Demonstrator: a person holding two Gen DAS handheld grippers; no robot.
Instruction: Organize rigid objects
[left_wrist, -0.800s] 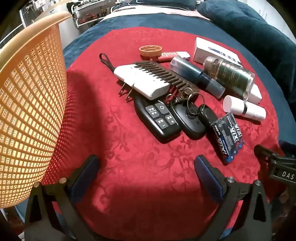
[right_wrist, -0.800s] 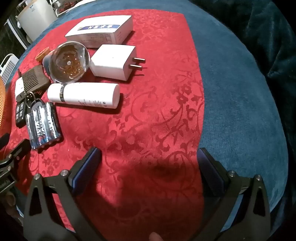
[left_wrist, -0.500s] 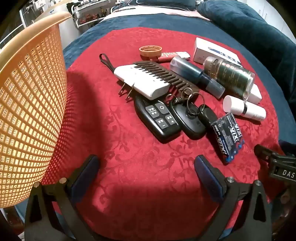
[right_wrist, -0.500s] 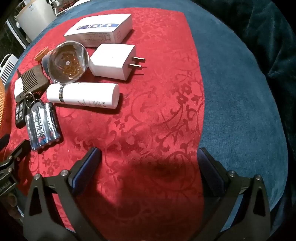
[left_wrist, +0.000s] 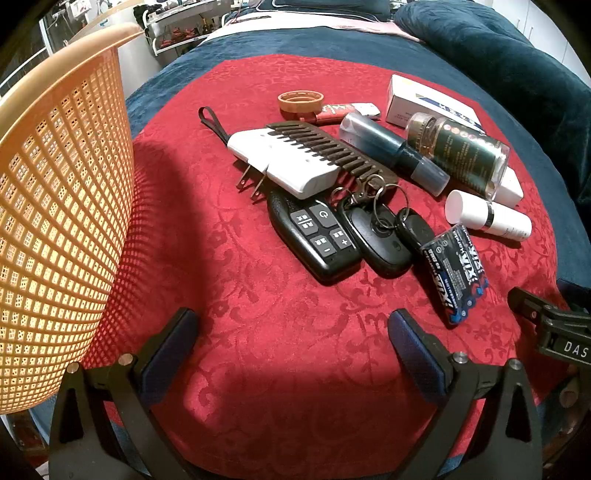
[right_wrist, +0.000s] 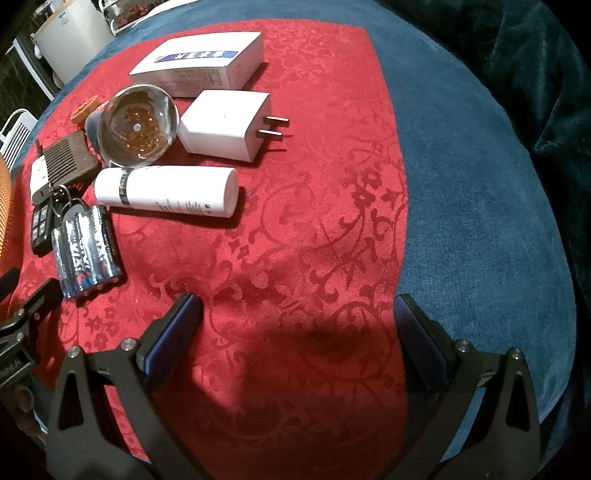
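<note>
1. On the red cloth (left_wrist: 258, 369), the left gripper (left_wrist: 291, 343) hangs with jaws spread wide, empty, with the orange basket (left_wrist: 55, 221) on its left.
2. Beyond it lies a pile: black remote (left_wrist: 316, 236), key fob (left_wrist: 380, 236), battery pack (left_wrist: 456, 273), brown comb (left_wrist: 325, 147) on a white charger (left_wrist: 284, 166).
3. Over bare cloth the right gripper (right_wrist: 295, 336) is also spread, holding nothing.
4. Far left of it lie a white tube (right_wrist: 166, 192), white plug adapter (right_wrist: 225, 129), glass bottle (right_wrist: 136, 129) and white box (right_wrist: 199, 62).
</note>
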